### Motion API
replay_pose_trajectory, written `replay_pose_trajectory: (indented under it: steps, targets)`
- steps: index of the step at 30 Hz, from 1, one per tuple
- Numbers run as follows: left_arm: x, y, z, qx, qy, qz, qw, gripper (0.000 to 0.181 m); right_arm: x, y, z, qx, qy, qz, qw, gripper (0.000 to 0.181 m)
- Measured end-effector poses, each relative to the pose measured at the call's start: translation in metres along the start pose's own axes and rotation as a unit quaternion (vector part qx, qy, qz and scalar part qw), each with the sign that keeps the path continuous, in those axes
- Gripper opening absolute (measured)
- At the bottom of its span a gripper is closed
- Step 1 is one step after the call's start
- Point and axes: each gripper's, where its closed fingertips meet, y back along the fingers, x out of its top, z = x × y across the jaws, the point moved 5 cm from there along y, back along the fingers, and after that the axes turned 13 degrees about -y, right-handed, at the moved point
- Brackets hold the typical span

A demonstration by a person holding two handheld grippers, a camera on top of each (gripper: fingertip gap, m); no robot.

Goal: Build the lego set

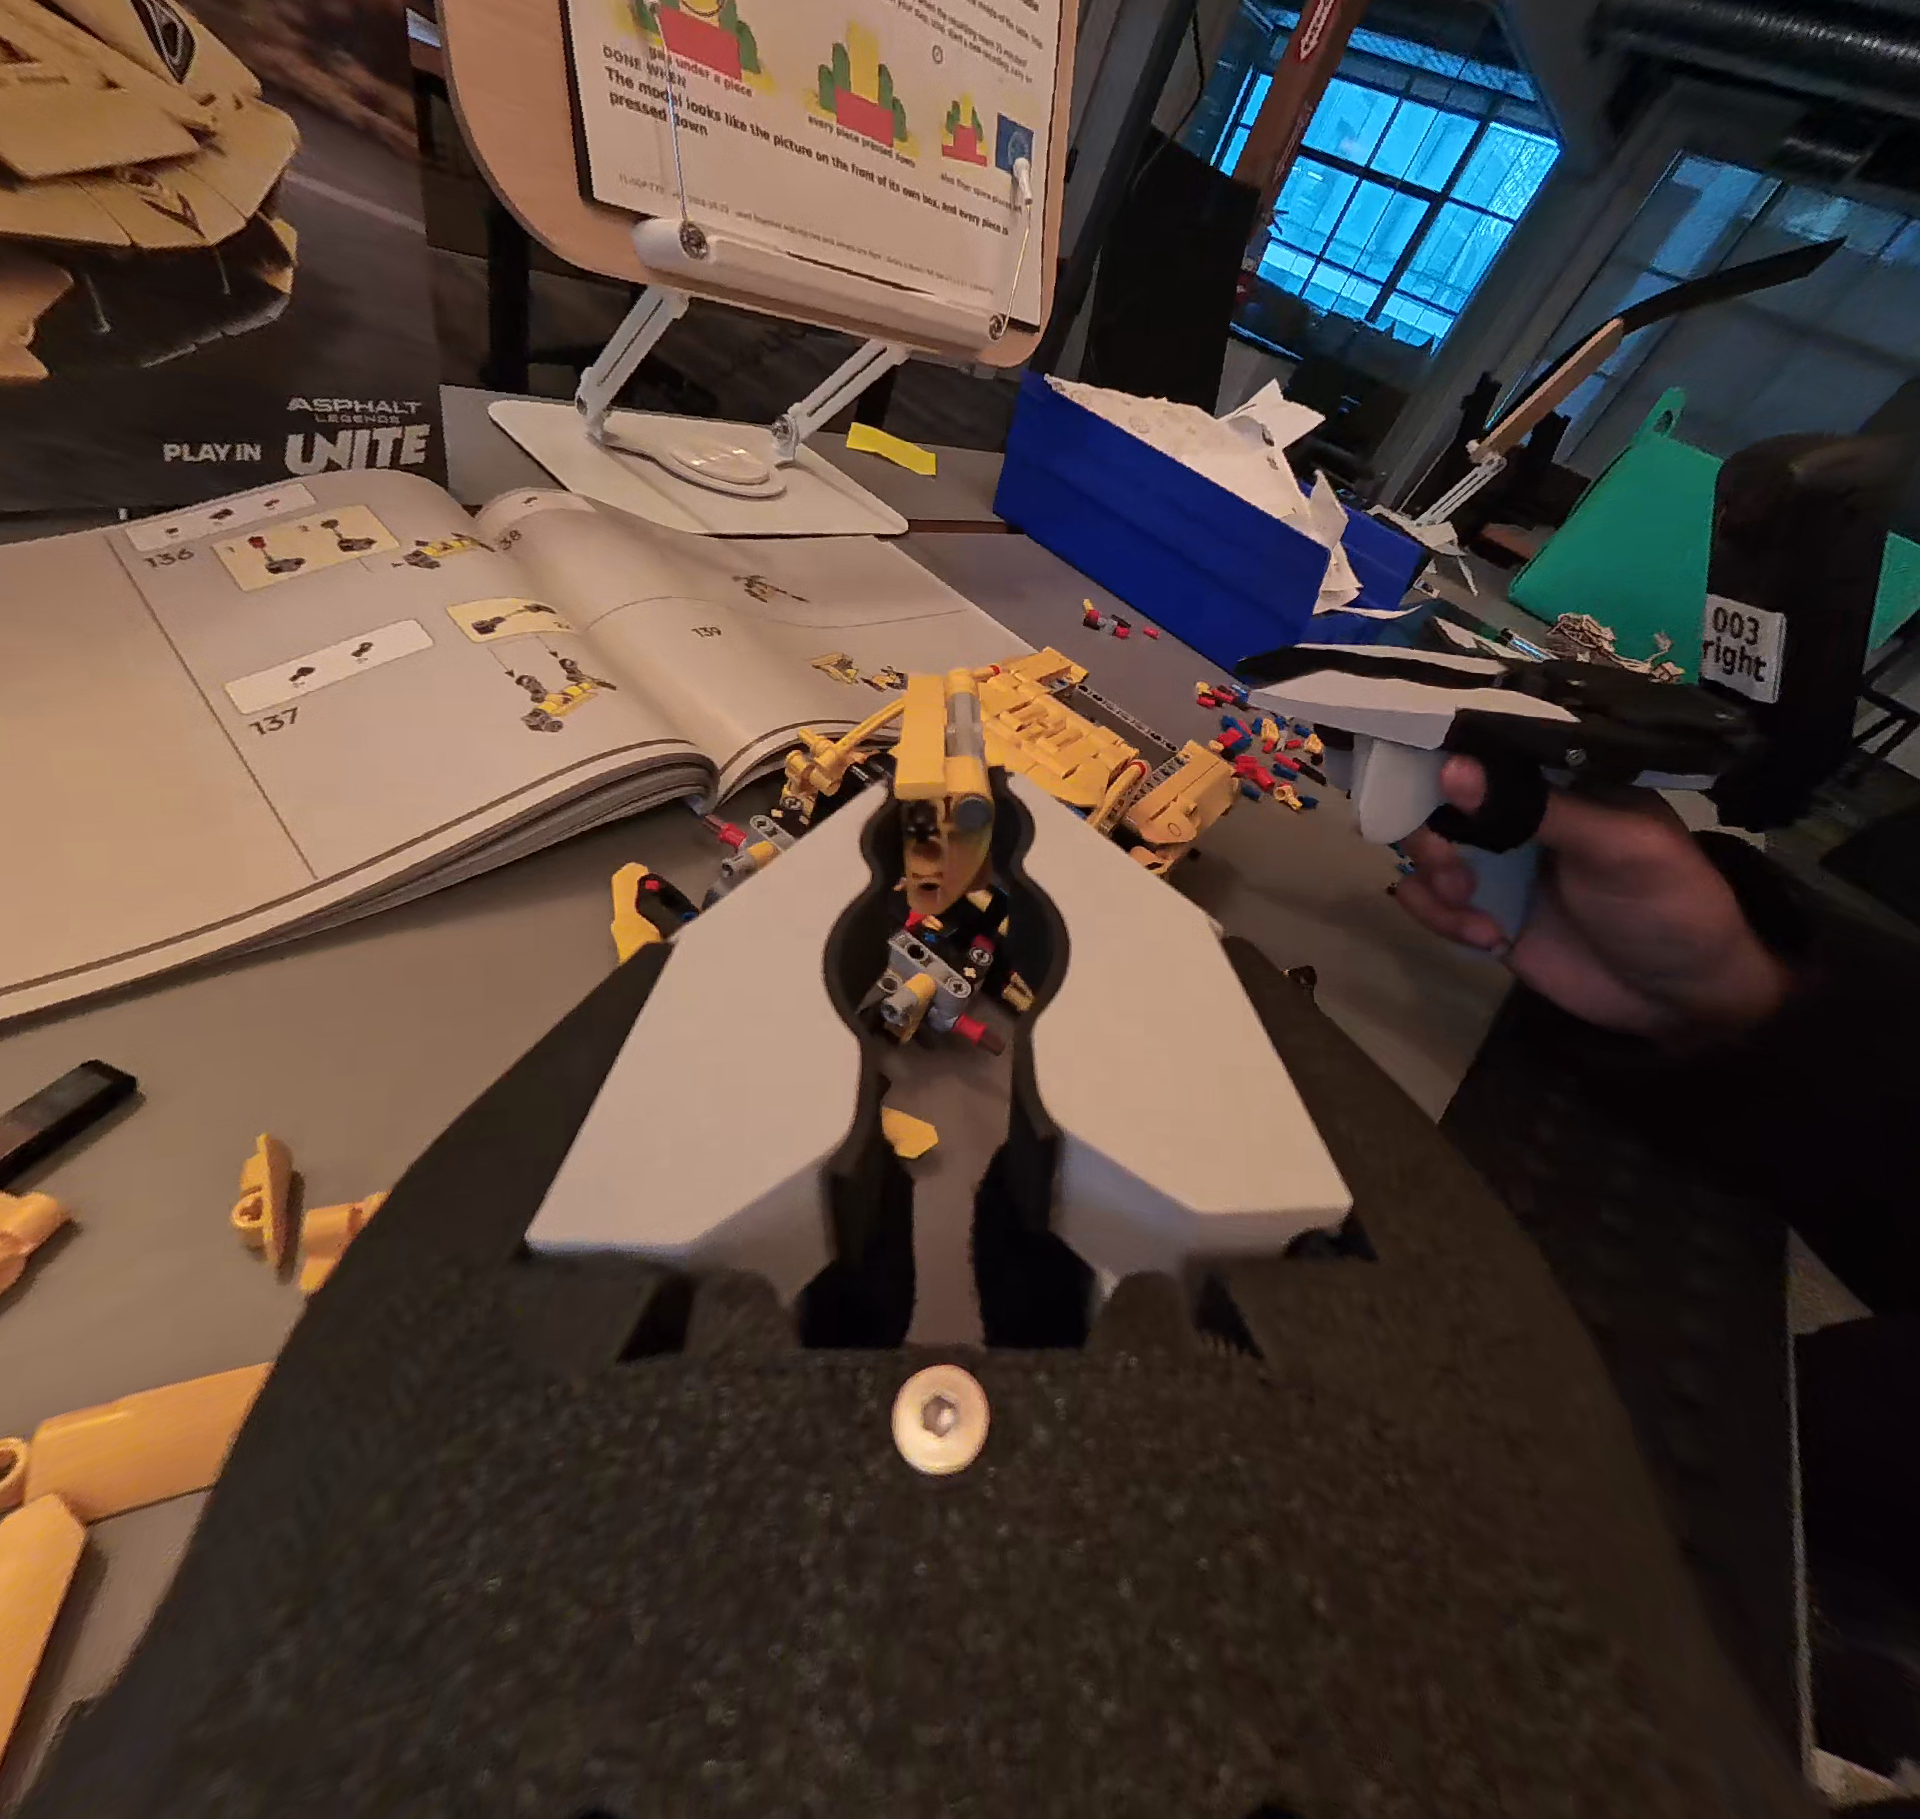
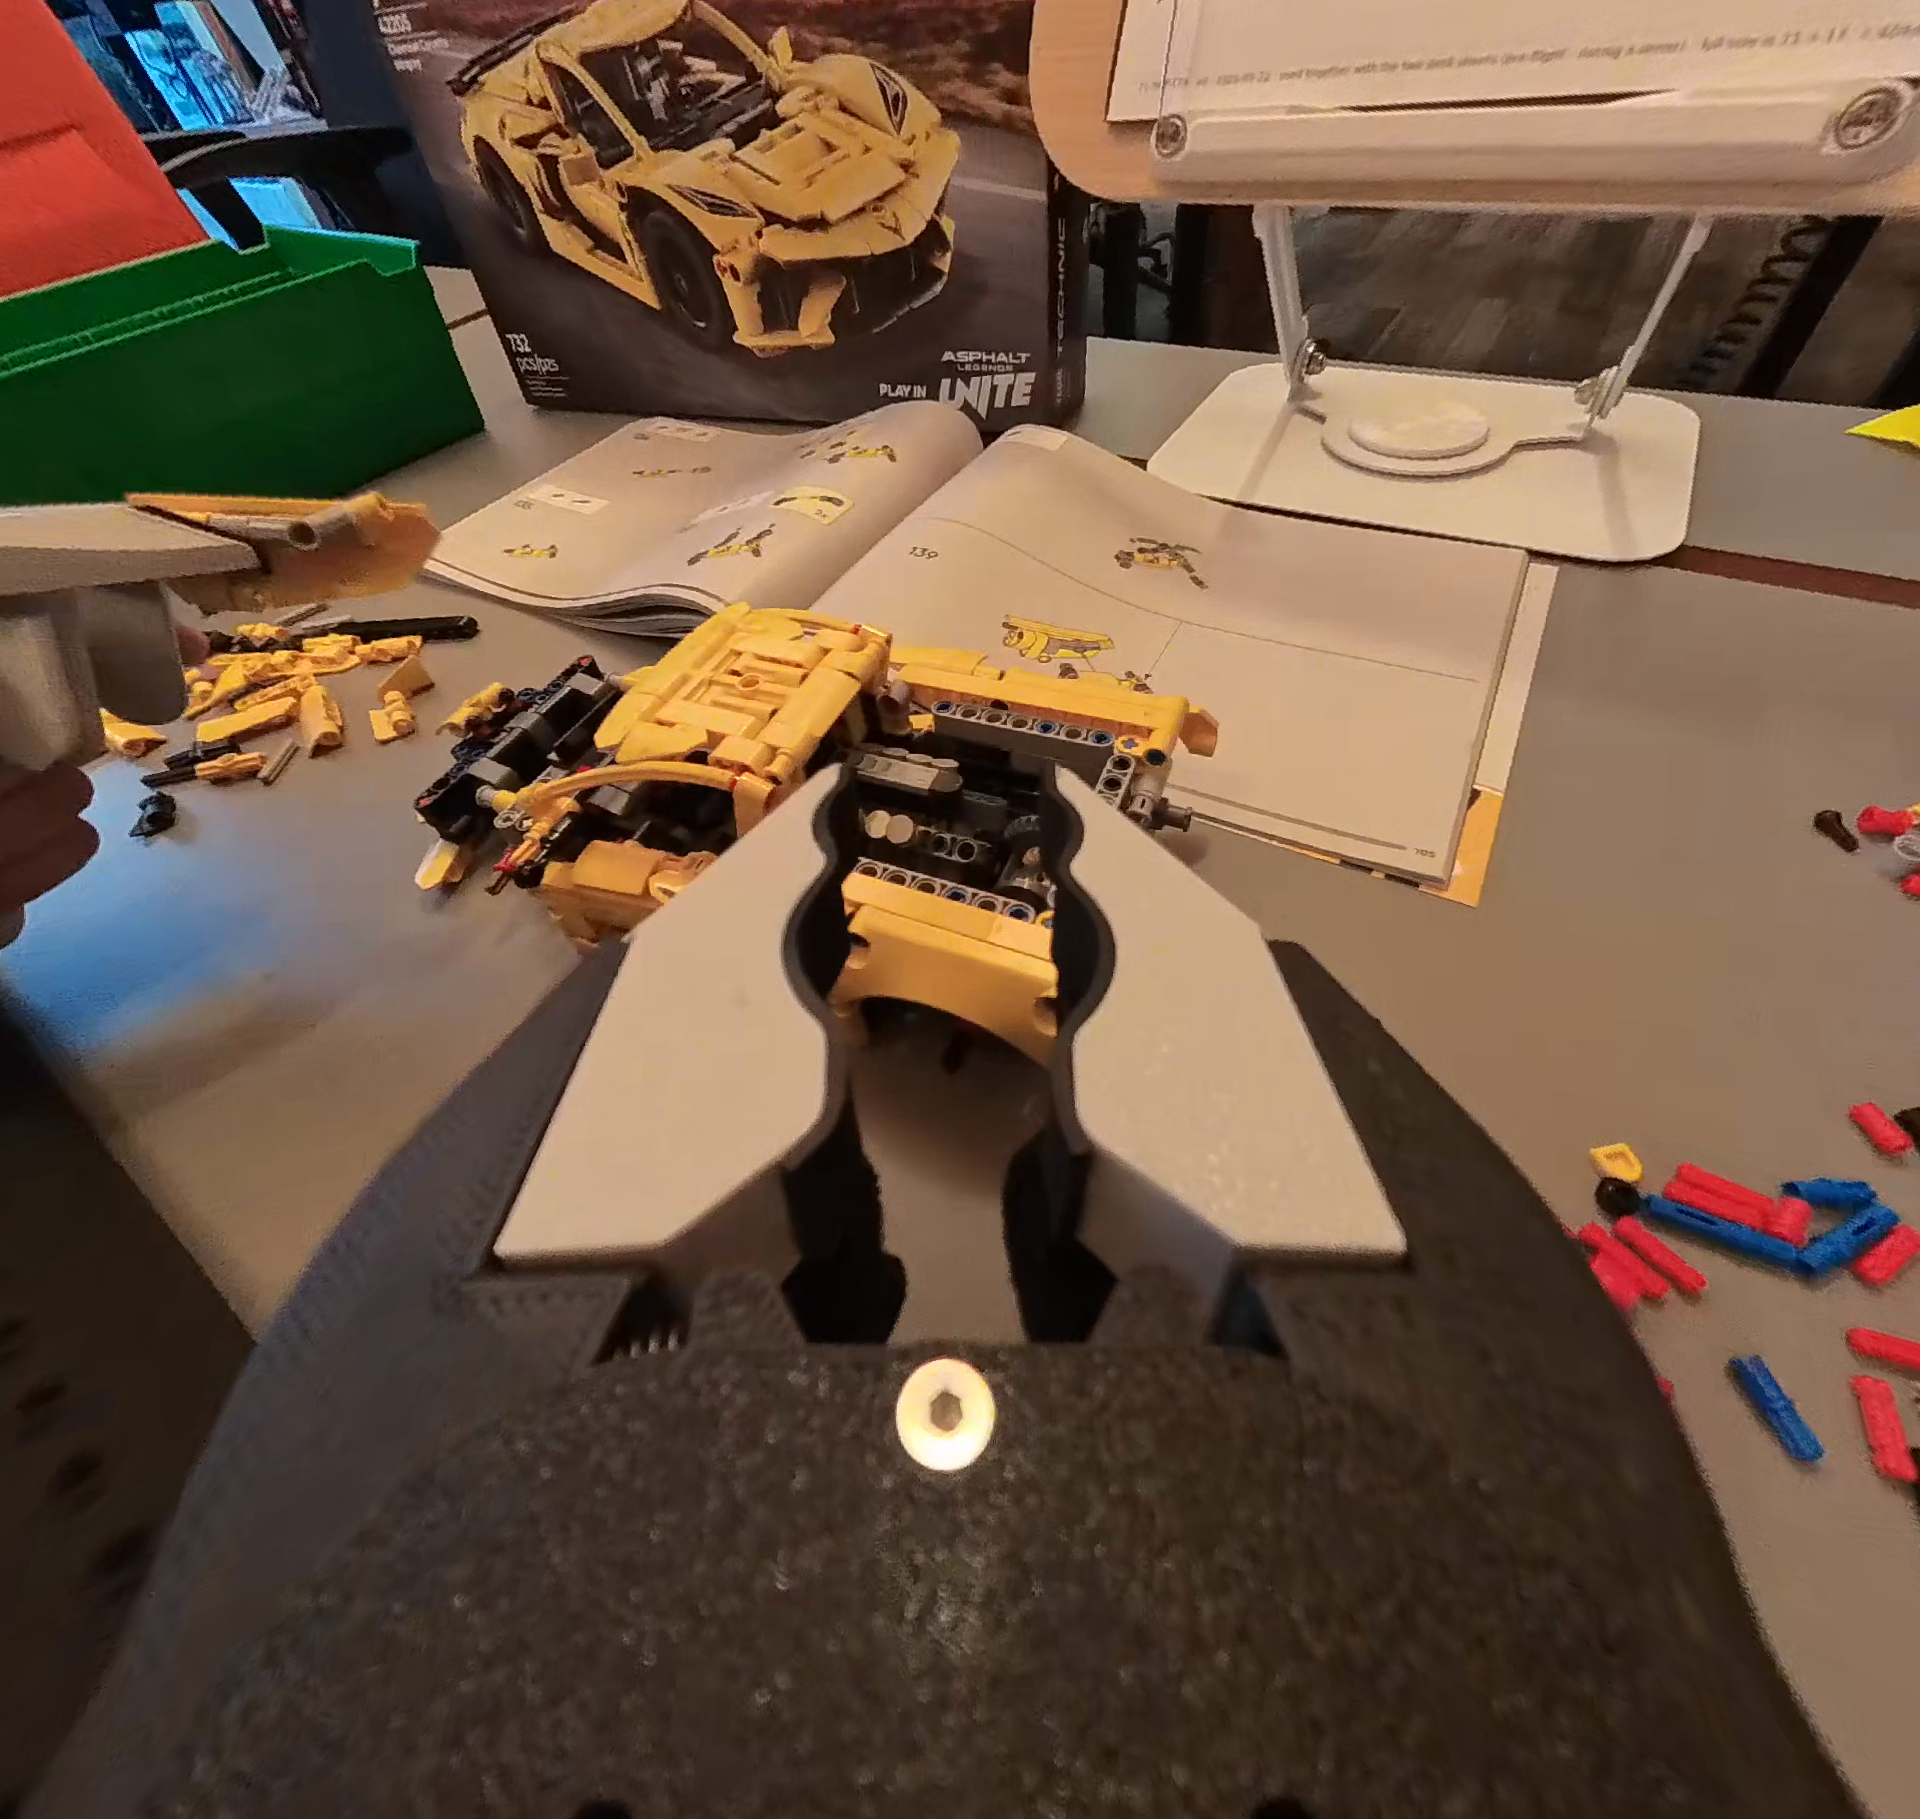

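Note:
My left gripper (image 1: 943, 795) is shut on a yellow panel piece with a grey axle (image 1: 948, 730), held above the table just in front of the part-built yellow and black car model (image 1: 1060, 730). In the right wrist view this gripper comes in from the far left, with the piece (image 2: 301, 533) raised over loose parts. My right gripper (image 2: 951, 782) is open and empty, hovering over the near end of the car model (image 2: 748, 720). In the left wrist view it (image 1: 1262, 680) sits right of the model, held by a hand (image 1: 1579, 896).
The open instruction booklet (image 2: 1247, 647) lies behind the model, with the set's box (image 2: 727, 159) and a sheet stand (image 2: 1455, 450) beyond. Loose yellow parts (image 2: 281, 689) lie left; red and blue pins (image 2: 1745, 1219) right. A green bin (image 2: 208, 356) and a blue bin (image 1: 1164, 533) flank the table. The grippers' ends are close to 20 cm from one another.

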Motion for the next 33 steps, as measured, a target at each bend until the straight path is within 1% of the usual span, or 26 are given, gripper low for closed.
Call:
replay_pose_trajectory:
  steps: [5,14,16,17,18,19,20,21,22,23,24,27,30,33]
  targets:
    - [-0.003,-0.001,-0.002,-0.005,0.023,-0.006,1.000,0.015,-0.003,-0.002,-0.007,0.018,0.011,-0.009,1.000,0.033]
    - [-0.004,-0.001,-0.001,-0.011,0.025,-0.007,1.000,0.015,-0.005,-0.002,-0.010,0.024,0.023,-0.012,0.999,0.033]
    - [-0.005,-0.002,-0.001,-0.013,0.031,-0.010,0.999,0.015,-0.004,0.000,-0.012,0.035,0.026,-0.016,0.999,0.033]
    - [-0.005,-0.001,-0.001,-0.013,0.033,-0.010,0.999,0.015,-0.004,0.004,-0.019,0.072,0.022,-0.032,0.997,0.027]
    - [-0.005,-0.001,-0.002,-0.013,0.034,-0.009,0.999,0.015,-0.007,0.011,-0.029,0.127,0.025,-0.069,0.989,0.018]
    - [-0.005,-0.001,-0.002,-0.014,0.036,-0.009,0.999,0.015,-0.013,0.017,-0.034,0.150,0.039,-0.115,0.981,0.023]
    - [-0.006,-0.002,-0.002,-0.016,0.038,-0.011,0.999,0.015,-0.023,0.022,-0.033,0.146,0.064,-0.165,0.973,0.033]
    - [-0.007,-0.002,-0.002,-0.018,0.040,-0.015,0.999,0.015,-0.033,0.028,-0.033,0.145,0.092,-0.211,0.962,0.034]
    - [-0.007,-0.003,-0.002,-0.019,0.042,-0.017,0.999,0.015,-0.041,0.034,-0.035,0.150,0.108,-0.237,0.954,0.034]
    - [-0.008,-0.003,-0.001,-0.020,0.043,-0.018,0.999,0.015,-0.047,0.039,-0.038,0.156,0.117,-0.247,0.949,0.033]
    - [-0.008,-0.004,-0.001,-0.022,0.044,-0.019,0.999,0.015,-0.053,0.043,-0.040,0.152,0.127,-0.253,0.947,0.032]
    - [-0.009,-0.005,-0.001,-0.028,0.054,-0.021,0.998,0.015,-0.069,0.045,-0.031,0.104,0.158,-0.274,0.943,0.032]
    - [-0.008,-0.004,-0.002,-0.029,0.061,-0.018,0.998,0.015,-0.072,0.046,-0.033,0.083,0.165,-0.281,0.942,0.033]
    - [-0.009,-0.005,-0.002,-0.031,0.064,-0.021,0.997,0.015,-0.078,0.043,-0.036,0.041,0.181,-0.289,0.939,0.037]
